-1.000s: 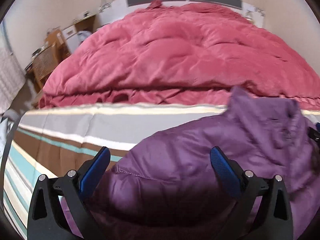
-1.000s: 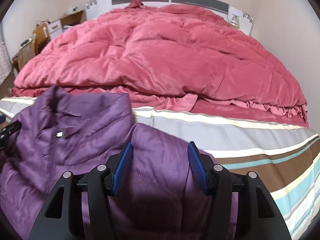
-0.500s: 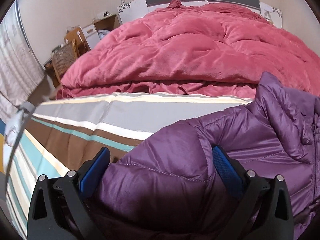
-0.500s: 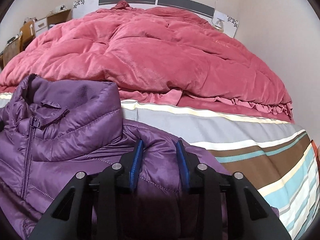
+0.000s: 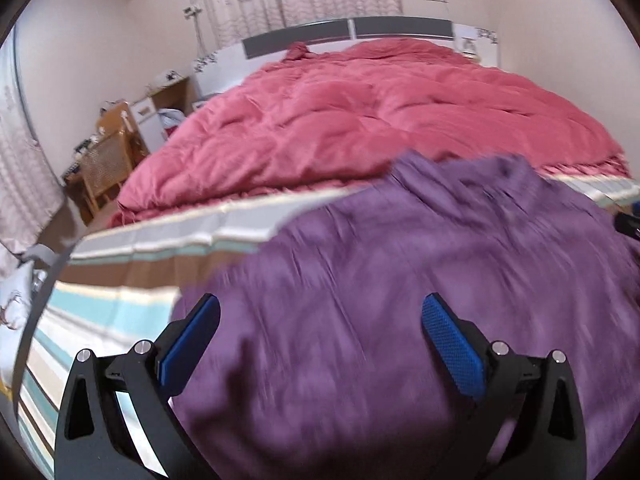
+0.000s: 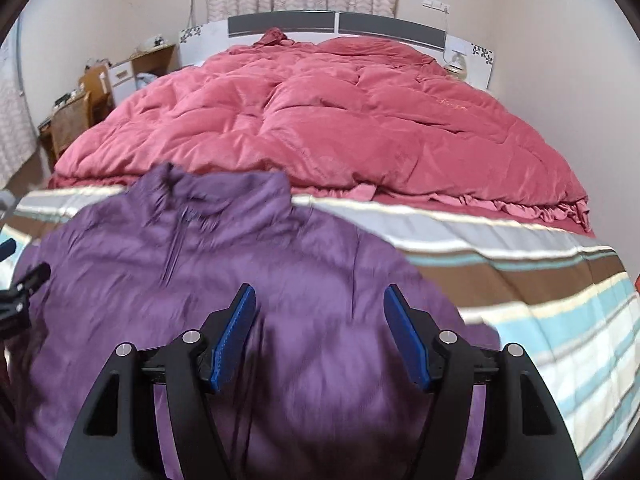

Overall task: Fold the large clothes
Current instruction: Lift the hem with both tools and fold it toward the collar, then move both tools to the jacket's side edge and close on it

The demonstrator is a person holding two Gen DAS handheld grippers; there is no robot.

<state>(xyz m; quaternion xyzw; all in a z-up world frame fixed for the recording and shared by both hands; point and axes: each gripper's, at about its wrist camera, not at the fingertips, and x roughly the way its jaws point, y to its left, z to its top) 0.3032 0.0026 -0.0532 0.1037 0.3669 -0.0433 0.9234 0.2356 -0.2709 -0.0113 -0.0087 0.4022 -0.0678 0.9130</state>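
Hovering above purple jacket [image 6: 280, 280], left gripper [image 5: 320, 336] spread wide, right gripper [image 6: 320, 332] just reopened, both tilted down, empty.

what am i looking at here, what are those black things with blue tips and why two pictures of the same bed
There is no robot here. A person holds a pair of hand-held tongs in each hand, and each carries a wide-angle camera looking forward along its fingers. That is why the room looks bent and why you get two pictures: one from the left tongs, one from the right tongs. The black arms with blue pads at the bottom of each picture are those tongs.

On the bed lies a purple puffy jacket on a striped sheet, with a red quilt heaped behind it. The job is folding the jacket.

Both tongs stand open above the jacket and hold nothing. The right ones have just been opening. The jacket looks smeared from motion.
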